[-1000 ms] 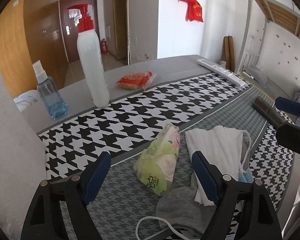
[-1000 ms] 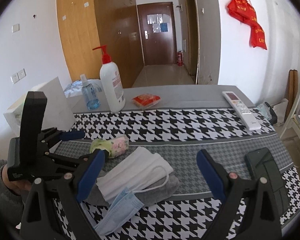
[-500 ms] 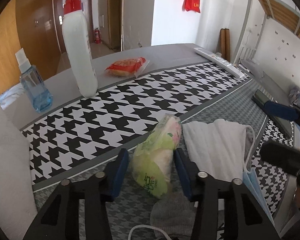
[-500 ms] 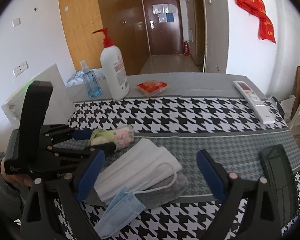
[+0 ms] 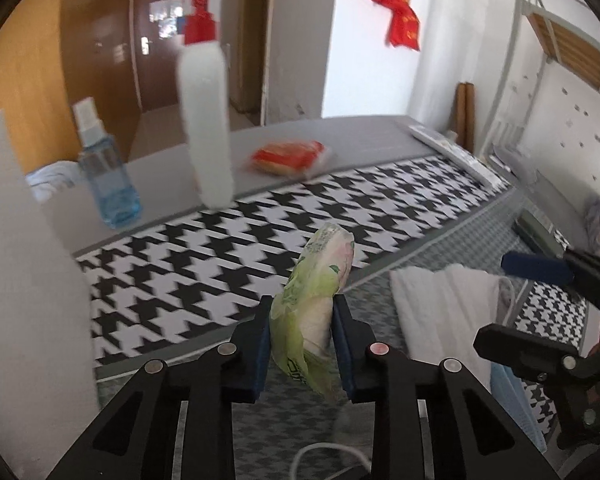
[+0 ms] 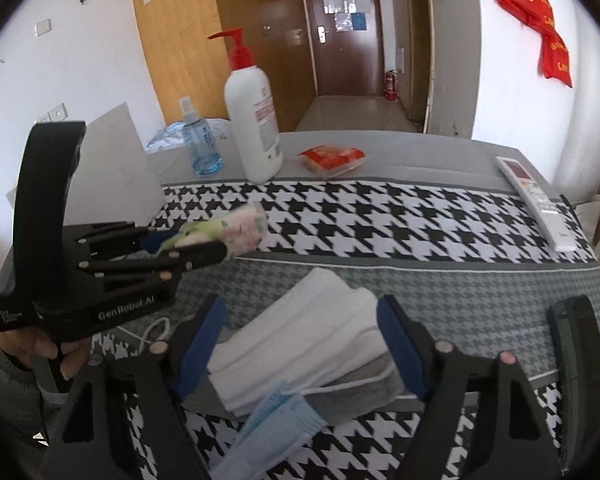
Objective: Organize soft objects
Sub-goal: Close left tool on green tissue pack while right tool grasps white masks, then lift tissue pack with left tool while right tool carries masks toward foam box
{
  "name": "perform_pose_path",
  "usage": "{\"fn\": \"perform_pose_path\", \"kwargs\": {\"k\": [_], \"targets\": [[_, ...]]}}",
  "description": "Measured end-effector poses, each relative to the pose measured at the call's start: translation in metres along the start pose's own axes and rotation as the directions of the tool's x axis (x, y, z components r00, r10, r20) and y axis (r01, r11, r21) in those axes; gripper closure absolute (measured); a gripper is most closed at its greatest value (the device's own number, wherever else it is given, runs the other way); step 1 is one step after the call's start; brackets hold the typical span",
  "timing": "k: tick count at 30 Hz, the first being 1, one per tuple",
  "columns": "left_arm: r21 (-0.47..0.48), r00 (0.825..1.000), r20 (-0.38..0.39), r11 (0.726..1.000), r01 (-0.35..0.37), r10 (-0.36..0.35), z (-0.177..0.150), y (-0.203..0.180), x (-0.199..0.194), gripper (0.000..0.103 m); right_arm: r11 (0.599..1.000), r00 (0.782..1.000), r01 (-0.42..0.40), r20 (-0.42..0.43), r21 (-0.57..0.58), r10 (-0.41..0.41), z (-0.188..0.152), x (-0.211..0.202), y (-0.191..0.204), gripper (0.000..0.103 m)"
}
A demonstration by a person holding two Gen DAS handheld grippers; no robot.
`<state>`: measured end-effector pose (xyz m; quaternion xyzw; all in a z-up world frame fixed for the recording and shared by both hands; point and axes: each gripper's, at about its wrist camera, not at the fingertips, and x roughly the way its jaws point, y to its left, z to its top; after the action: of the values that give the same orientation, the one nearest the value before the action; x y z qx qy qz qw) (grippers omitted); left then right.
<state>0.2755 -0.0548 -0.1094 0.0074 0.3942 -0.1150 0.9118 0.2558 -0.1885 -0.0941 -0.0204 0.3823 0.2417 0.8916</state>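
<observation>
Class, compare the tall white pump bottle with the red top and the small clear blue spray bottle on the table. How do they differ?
The tall white pump bottle with the red top is opaque; the small clear blue spray bottle is see-through. The pump bottle stands much taller and wider. Its head is a red pump with a long spout; the spray bottle's is a small pale nozzle. Both stand upright, side by side, on the grey strip behind the houndstooth cloth.

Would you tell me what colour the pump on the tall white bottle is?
Red; the pump shows sharpest in the right wrist view.
</observation>
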Motion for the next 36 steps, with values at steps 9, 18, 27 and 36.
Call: {"fn": "perform_pose_path", "kwargs": {"k": [9,18,27,36], "targets": [[0.005,0.998,0.038,0.999,-0.039,0.039,-0.001,0.002,-0.009,0.073,0.999,0.995,0.04,-0.092,0.011,-0.039,-0.005,0.019,-0.001,0.031],[0.006,0.998,0.051,0.999,-0.045,0.044,-0.002,0.002,-0.013,0.073,0.997,0.984,0.068,-0.166,0.028,-0.063,-0.009,0.035,-0.009,0.045],[0.0,0.997,0.064,0.999,-0.048,0.048,-0.001,0.002,-0.017,0.073,0.994,0.977,0.113,-0.183,0.002,-0.111,-0.004,0.049,-0.007,0.067],[-0.007,0.996,0.083,0.999,-0.041,0.041,-0.001,0.003,-0.027,0.073,0.998,0.984,0.059,-0.167,-0.003,-0.059,0.008,0.064,0.003,0.095]]}}
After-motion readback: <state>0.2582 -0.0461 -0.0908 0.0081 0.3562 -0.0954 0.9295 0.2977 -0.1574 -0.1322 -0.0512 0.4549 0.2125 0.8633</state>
